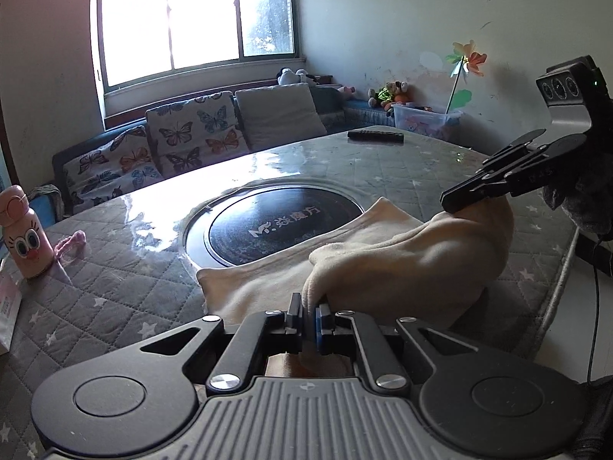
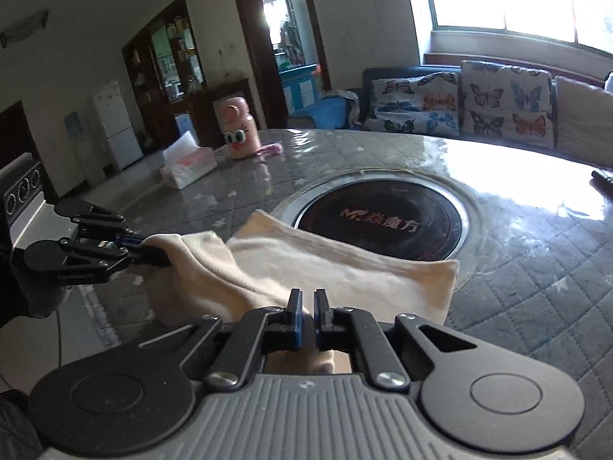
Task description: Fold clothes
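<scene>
On table, both tongs pinching cream cloth, its near edge hidden.

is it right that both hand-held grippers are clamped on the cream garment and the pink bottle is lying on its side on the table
Not quite. The pink bottle stands upright, as the right wrist view shows. The rest holds: the left hand-held gripper and right hand-held gripper are both clamped on the cream garment on the table.
</scene>
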Action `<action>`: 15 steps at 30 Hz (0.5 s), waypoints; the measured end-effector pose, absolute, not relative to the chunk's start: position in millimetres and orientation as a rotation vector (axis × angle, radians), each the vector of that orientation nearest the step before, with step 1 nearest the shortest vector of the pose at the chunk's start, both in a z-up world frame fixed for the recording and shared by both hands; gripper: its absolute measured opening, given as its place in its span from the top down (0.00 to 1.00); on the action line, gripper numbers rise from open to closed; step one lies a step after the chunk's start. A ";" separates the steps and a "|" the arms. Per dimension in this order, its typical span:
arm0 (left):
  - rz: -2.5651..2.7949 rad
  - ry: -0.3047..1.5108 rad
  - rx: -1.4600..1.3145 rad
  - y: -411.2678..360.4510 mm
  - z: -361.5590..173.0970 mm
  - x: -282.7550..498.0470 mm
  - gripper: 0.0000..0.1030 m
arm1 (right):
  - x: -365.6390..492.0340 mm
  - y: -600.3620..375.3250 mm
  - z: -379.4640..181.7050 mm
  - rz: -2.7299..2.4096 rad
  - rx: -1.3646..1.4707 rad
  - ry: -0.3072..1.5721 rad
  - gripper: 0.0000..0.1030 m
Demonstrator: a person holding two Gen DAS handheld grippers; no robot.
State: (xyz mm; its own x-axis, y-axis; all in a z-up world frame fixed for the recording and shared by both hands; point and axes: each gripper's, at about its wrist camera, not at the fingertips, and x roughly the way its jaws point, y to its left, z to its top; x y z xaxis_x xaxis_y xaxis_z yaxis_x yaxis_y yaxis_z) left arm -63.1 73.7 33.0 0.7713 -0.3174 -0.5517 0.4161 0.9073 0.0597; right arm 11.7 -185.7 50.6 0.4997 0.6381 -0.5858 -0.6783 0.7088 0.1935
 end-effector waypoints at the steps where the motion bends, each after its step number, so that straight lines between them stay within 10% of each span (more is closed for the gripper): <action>1: -0.398 0.563 0.185 73.8 33.2 -59.3 0.94 | 13.9 -185.2 51.2 0.796 -0.063 0.677 0.98; 15: -0.353 0.599 0.142 83.7 17.9 18.7 0.93 | 107.4 -159.5 50.4 0.738 -0.048 0.660 0.96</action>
State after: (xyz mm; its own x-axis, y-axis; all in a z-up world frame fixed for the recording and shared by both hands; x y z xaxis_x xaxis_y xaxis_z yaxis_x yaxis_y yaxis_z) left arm 18.7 83.7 17.9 0.7679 -0.2836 -0.5743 0.3651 0.9305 0.0287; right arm 107.4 -159.5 50.4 0.5484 0.6086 -0.5735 -0.6375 0.7481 0.1843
